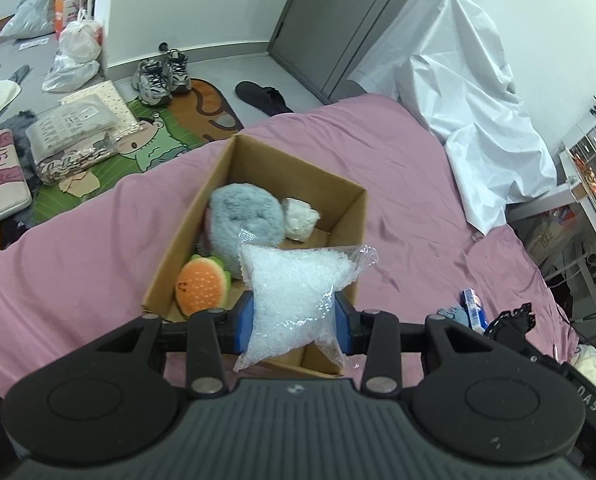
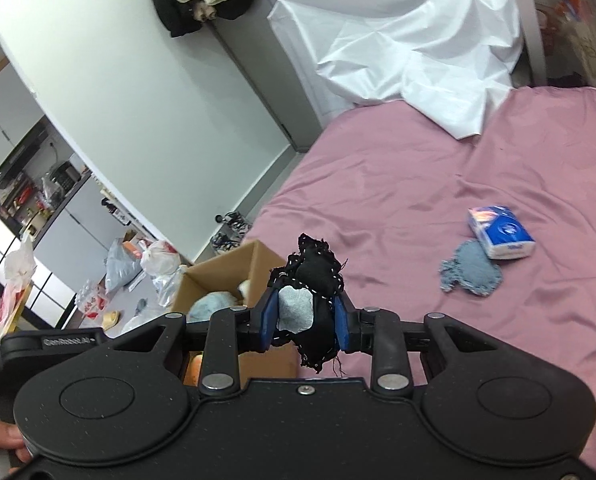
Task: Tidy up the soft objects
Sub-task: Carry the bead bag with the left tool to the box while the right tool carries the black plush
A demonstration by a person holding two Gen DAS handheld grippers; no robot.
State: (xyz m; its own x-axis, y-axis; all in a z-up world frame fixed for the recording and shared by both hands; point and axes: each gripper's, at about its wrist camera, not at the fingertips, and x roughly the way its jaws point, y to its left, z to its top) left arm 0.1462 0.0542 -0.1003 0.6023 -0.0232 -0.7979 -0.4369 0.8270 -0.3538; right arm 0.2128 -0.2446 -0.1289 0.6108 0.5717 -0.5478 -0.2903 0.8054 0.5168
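The left tool (image 1: 294, 320) grips a clear bag of beads (image 1: 294, 292) above the cardboard box (image 1: 338, 216) on the bed (image 1: 418, 184); the right tool (image 2: 306, 312) clamps a black cloth bundle (image 2: 318, 276) beside it; tissue pack (image 2: 502, 232) lies apart

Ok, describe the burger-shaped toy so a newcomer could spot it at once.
On the pink bed stands an open cardboard box. Inside, at its near corner beside the grey furry plush, lies the burger toy: the only orange thing there, round, with a green edge.

- Cardboard box (image 1: 350, 216): one.
- Soft toys in box: three — grey plush (image 1: 246, 216), burger plush (image 1: 200, 284), white plush (image 1: 300, 218).
- Bead bag (image 1: 294, 292): one.
- Black cloth (image 2: 318, 280): one.
- Tissue pack (image 2: 500, 232): one.
- Blue cloth (image 2: 468, 268): one.
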